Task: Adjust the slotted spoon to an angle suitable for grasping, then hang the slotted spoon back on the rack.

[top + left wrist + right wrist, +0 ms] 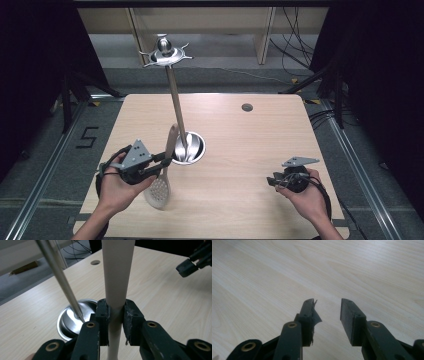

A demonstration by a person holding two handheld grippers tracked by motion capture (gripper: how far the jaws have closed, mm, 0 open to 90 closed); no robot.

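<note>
Two tongs: the left tongs (pixel 115 315) are clamped on the spoon (pixel 161 182) handle beside the rack (pixel 176 102); light, stiff, slick, so a mid-handle grip suits. Right tongs (pixel 327 312) stand apart over the desk (pixel 287 270).

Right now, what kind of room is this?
Probably a lab or recording studio: a bare wooden table ringed by black curtains, loose cables on the floor, and a numbered mark taped there.

Black two-jaw tool (pixel 115 315) in each hand — brass rivets, grey three-cornered plates, black cables.
</note>
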